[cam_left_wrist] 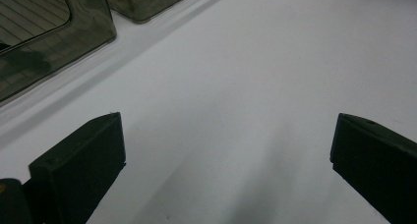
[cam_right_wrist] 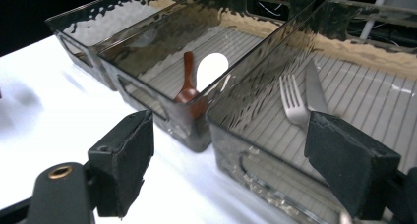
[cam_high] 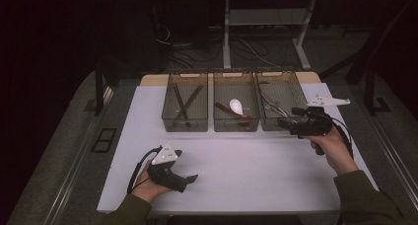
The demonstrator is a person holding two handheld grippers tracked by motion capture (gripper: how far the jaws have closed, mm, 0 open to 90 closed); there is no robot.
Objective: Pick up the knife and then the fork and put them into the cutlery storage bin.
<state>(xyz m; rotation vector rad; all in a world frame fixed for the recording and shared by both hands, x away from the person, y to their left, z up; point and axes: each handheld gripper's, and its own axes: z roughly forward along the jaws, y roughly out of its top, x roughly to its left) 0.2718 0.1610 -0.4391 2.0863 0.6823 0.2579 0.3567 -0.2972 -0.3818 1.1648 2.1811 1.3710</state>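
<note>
1. The right gripper (cam_high: 283,122) was held at the front wall of the right bin (cam_high: 296,89), the bin nearest to it, with its body just outside that wall.
2. Its jaws stood spread wide with nothing between the pads. In the right gripper view, one jaw stood over the white table (cam_right_wrist: 44,116) and the other over the right bin (cam_right_wrist: 275,135).
3. A fork (cam_right_wrist: 293,106) and a knife (cam_right_wrist: 314,89) lay side by side on the ribbed floor of the right bin, just ahead of the right gripper and apart from its pads. In the high view, the metal cutlery (cam_high: 274,106) lay in the bin's near left part.
4. The middle bin (cam_right_wrist: 147,94) stood ahead of the right gripper, touching or almost touching the right bin. It held a brown spoon (cam_right_wrist: 187,81) and a white spoon (cam_right_wrist: 212,67), close together.
5. The left bin (cam_high: 185,101) stood furthest from the right gripper and held dark sticks (cam_high: 186,100) that crossed one another.
6. The left gripper (cam_high: 193,177) was held low over the table (cam_high: 236,161), well apart from the bins, in the person's left hand (cam_high: 145,185).
7. Its jaws were spread wide and held nothing; bare table lay between them, with bin walls (cam_left_wrist: 59,32) far ahead of it.
</note>
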